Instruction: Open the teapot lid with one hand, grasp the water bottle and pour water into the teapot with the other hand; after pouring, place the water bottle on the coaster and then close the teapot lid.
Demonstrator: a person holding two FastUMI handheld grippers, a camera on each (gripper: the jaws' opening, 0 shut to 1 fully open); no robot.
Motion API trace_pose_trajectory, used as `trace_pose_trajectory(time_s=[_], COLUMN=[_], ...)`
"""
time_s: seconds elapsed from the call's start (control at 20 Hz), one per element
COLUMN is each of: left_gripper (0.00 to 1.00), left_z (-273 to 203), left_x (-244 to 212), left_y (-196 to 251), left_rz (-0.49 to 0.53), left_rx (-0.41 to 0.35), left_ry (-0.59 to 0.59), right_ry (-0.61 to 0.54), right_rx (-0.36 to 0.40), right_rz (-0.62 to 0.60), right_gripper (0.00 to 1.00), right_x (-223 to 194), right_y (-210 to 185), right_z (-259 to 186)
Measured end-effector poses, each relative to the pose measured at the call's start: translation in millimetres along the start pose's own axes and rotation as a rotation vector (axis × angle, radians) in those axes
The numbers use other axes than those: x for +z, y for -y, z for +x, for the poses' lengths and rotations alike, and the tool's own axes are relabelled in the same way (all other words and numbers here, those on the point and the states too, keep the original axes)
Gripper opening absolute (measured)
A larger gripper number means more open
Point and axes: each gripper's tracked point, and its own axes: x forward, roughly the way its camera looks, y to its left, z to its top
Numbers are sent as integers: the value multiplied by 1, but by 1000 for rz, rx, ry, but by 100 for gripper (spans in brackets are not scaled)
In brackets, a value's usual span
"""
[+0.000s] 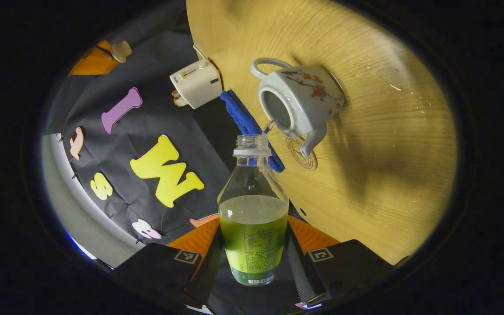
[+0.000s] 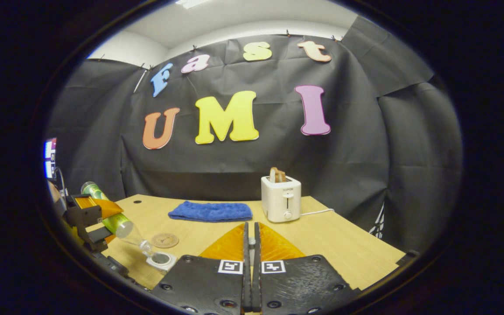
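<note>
My left gripper (image 1: 254,245) is shut on a clear water bottle (image 1: 253,218) with a green label, about half full and uncapped. The bottle is tipped, and a thin stream runs from its mouth into the open top of the grey flowered teapot (image 1: 304,100) on the wooden table. A round coaster (image 1: 306,159) lies by the teapot's spout. The right gripper view shows the same tilted bottle (image 2: 114,221) in the left gripper (image 2: 90,223) over the teapot's opening (image 2: 161,259), with the coaster (image 2: 165,239) beyond. My right gripper (image 2: 250,245) is shut, a small pale piece, apparently the lid's knob, pinched between its fingers.
A folded blue cloth (image 2: 210,211) lies at the back of the table (image 2: 344,245). A white toaster (image 2: 281,199) with bread in its slot stands to its right, its cord trailing off to the right. A screen (image 2: 50,157) glows at the far left.
</note>
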Motion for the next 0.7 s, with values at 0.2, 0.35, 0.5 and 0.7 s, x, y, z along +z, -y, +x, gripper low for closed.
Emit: trace_pose_trajectory(time_s=[0.2, 0.35, 0.5, 0.7], left_gripper=[72, 75, 75, 75], left_z=[-2, -5, -5, -5], left_x=[1, 3, 4, 10], left_y=[-5, -13, -24, -30], left_rz=[53, 101, 146, 166], left_rx=[6, 17, 25, 32], left_ry=[-12, -19, -28, -25], right_ry=[-5, -9, -19, -26], right_rx=[5, 4, 5, -1], right_rz=[-5, 0, 16, 25], right_gripper=[1, 1, 1, 1], right_x=[-1, -1, -3, -4], right_y=[0, 4, 7, 12], right_z=[0, 2, 2, 3])
